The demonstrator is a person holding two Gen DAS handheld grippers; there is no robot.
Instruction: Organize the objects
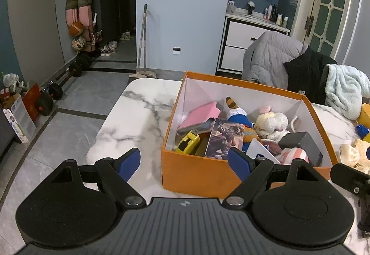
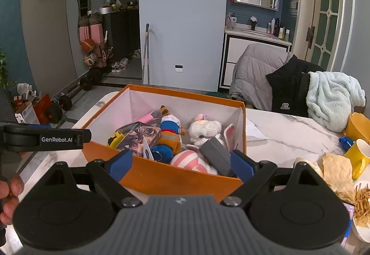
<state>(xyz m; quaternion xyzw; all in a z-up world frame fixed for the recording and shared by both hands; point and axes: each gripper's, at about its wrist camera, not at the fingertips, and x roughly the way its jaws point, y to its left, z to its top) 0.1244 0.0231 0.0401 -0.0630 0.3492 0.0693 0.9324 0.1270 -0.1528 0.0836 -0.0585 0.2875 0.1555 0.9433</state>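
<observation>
An orange cardboard box [image 1: 192, 174] stands on the white marble table [image 1: 138, 116]. Inside lie a pink wallet [image 1: 201, 116], a yellow toy [image 1: 188, 141], a picture card box [image 1: 225, 139], a blue and orange plush [image 2: 170, 130], a white plush [image 2: 204, 129], a pink striped item [image 2: 188, 160] and a dark grey box [image 2: 215, 158]. My left gripper [image 1: 183, 163] hovers open at the box's near left corner, holding nothing. My right gripper [image 2: 181, 166] stands open over the near wall [image 2: 173, 179]; its right finger [image 2: 241, 166] sits beside the grey box without gripping it.
To the right of the box are a yellow mug [image 2: 358, 155], a plate of fries [image 2: 363, 204], a crumpled pale wrap [image 2: 335, 171] and a small blue object [image 2: 345, 140]. Chairs draped with a light blue blanket [image 2: 330, 97] and jackets [image 2: 289, 86] stand behind. A hand [image 2: 10, 188] shows at lower left.
</observation>
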